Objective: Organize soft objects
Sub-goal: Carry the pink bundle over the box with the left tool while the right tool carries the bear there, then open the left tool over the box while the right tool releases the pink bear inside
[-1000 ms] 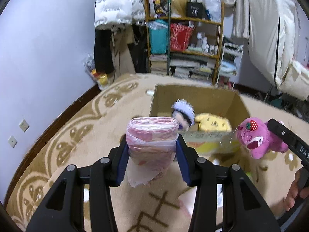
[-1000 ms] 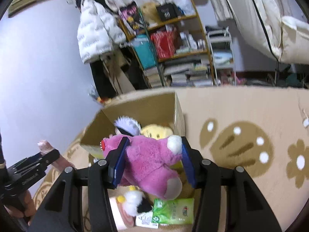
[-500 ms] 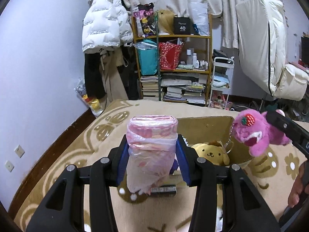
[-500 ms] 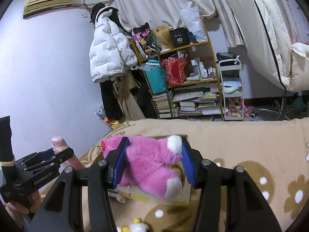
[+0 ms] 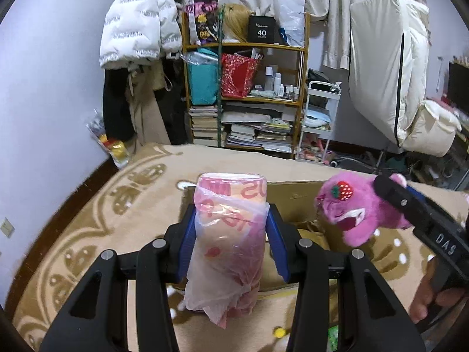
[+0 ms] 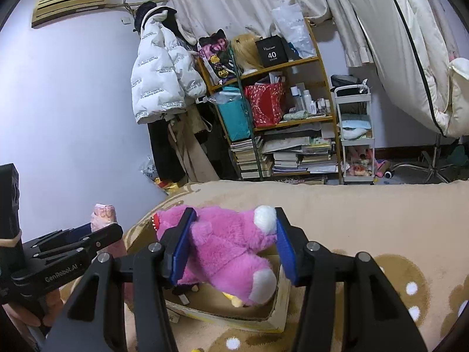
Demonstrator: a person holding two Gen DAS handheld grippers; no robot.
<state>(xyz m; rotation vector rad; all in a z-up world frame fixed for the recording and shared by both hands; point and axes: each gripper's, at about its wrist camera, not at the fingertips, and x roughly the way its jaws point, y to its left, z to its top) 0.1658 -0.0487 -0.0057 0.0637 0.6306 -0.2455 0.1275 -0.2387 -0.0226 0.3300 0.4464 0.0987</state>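
Observation:
My left gripper [image 5: 230, 243] is shut on a pink plastic-wrapped soft pack [image 5: 230, 234] and holds it upright above the near edge of the cardboard box [image 5: 296, 205]. My right gripper [image 6: 231, 246] is shut on a pink plush bear [image 6: 231, 249] with a strawberry on its head and holds it over the open box [image 6: 278, 299]. The bear [image 5: 357, 208] and the right gripper [image 5: 422, 220] also show at the right of the left wrist view. The pack [image 6: 104, 214] and the left gripper [image 6: 76, 243] show at the left of the right wrist view. A yellow plush [image 6: 234, 300] lies in the box.
The box stands on a beige patterned blanket [image 5: 117, 205]. A cluttered wooden shelf [image 5: 249, 94] with books and bags stands at the far wall, a white puffer jacket [image 5: 137, 20] hanging beside it. A small white cart [image 6: 356, 135] stands to its right.
Both grippers have risen and tilted up with their loads. The box has dropped lower in both views and its contents are mostly hidden now.

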